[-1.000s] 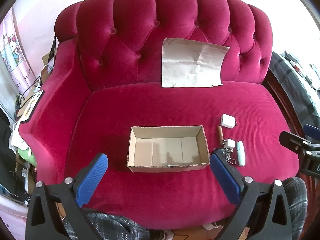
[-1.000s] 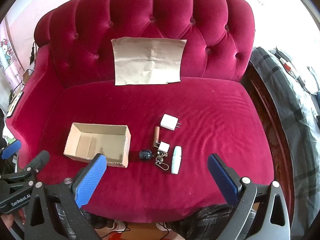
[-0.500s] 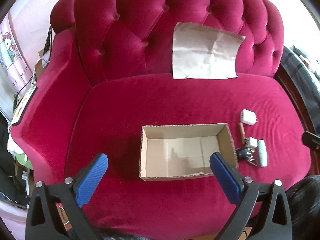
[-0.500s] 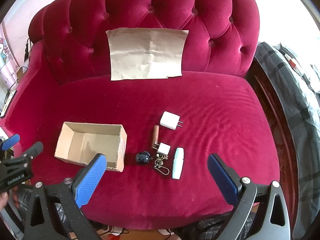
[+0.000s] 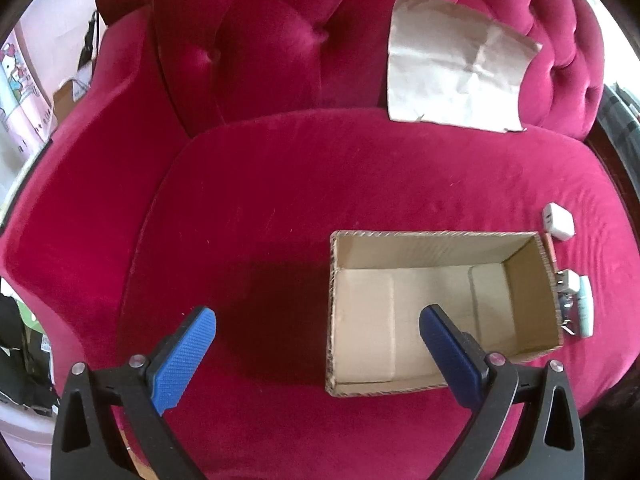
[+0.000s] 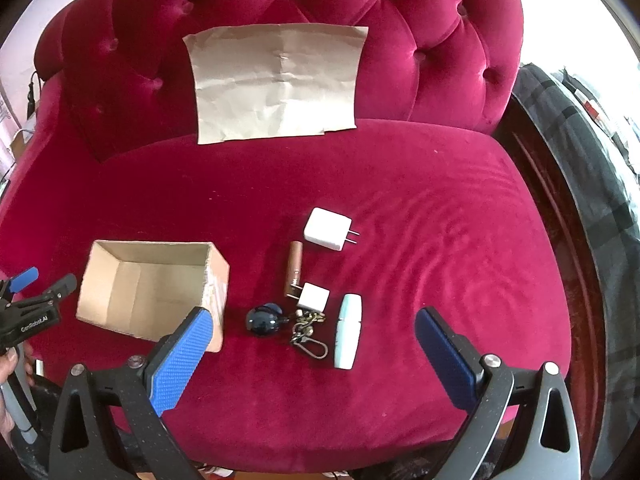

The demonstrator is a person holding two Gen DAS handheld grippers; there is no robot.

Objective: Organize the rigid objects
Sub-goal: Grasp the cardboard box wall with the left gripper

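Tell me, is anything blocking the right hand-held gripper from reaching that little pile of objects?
Nothing visible does. The right hand-held gripper is open above bare sofa cushion, with the keychain and white tube straight ahead.

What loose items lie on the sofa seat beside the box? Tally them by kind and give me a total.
White plug adapters: 2, the larger and the smaller
Brown tube: 1
Dark blue round fob: 1
Metal chain with clip: 1
Pale white-and-mint case: 1
Total: 6, all outside the empty cardboard box.
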